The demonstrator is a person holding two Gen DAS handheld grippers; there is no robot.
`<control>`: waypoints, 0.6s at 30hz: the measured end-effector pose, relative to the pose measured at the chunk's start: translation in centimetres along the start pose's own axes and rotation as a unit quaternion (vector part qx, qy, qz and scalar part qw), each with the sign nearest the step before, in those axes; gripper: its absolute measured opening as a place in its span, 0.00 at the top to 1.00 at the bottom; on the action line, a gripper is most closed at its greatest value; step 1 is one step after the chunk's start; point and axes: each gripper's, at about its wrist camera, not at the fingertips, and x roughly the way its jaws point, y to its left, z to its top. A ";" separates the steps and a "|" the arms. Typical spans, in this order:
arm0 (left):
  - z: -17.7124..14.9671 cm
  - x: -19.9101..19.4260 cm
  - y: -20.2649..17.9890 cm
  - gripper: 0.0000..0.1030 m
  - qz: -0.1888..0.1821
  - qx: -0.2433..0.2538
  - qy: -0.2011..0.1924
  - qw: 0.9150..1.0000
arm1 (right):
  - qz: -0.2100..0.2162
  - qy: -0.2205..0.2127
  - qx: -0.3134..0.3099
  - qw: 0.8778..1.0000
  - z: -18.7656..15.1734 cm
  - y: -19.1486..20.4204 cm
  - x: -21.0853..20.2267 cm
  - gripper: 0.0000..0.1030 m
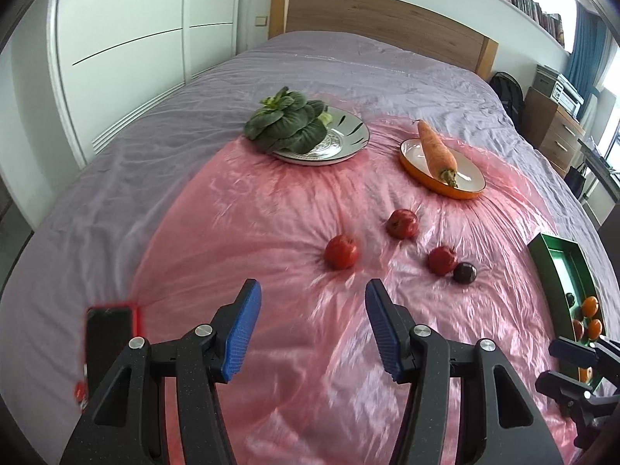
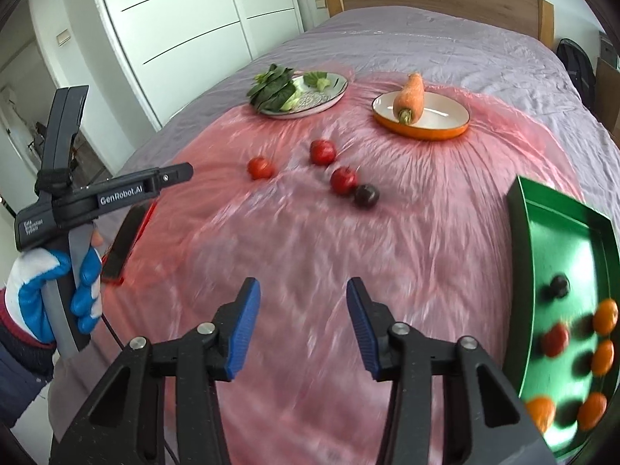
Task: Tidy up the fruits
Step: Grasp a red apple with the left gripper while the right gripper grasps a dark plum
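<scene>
Both the left gripper (image 1: 312, 325) and right gripper (image 2: 302, 323) hover with jaws apart and empty, the loose red fruits (image 2: 343, 180) ahead awaiting transfer to the green tray (image 2: 558, 232) at right.

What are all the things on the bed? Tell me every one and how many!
red fruits: three, red, loose on the pink sheet, mid-bed
dark fruit: one, dark purple, beside the nearest red fruit
green tray: one, green, right side; holds four orange fruits, one red, one dark
carrot: one, orange, lying across the orange dish
orange dish: one, orange rim, white inside, far right
leafy greens: one bunch, green, on the patterned plate
patterned plate: one, pale, far left
phone: one, black with red case, left edge of sheet
pink sheet: one, pink plastic, over the purple bedcover
left gripper: blue pads, open, empty
right gripper: blue pads, open, empty
</scene>
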 end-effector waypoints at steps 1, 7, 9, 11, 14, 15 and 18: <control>0.3 0.7 -0.2 0.52 -0.002 0.003 0.001 1.000 | 0.000 -0.001 0.001 1.000 0.4 -0.3 0.4 0.35; 1.5 4.9 -1.4 0.61 -0.021 0.033 0.020 0.999 | -0.015 0.000 -0.005 1.000 3.7 -2.1 4.1 0.53; 1.8 6.3 -1.8 0.62 -0.021 0.045 0.026 0.998 | -0.022 0.001 -0.004 1.000 4.7 -2.8 5.4 0.58; 2.0 7.5 -2.1 0.62 -0.020 0.052 0.031 0.998 | -0.031 0.005 -0.003 1.000 5.6 -3.5 6.8 0.62; 2.1 8.9 -2.2 0.62 -0.020 0.056 0.038 0.997 | -0.036 0.014 -0.004 0.999 6.3 -4.4 8.5 0.66; 2.1 9.3 -2.1 0.62 -0.021 0.056 0.041 0.997 | -0.035 0.015 -0.003 0.999 6.5 -4.6 9.0 0.66; 1.9 10.4 -2.1 0.64 -0.020 0.060 0.049 0.997 | -0.033 0.020 -0.005 0.999 6.8 -4.9 10.3 0.66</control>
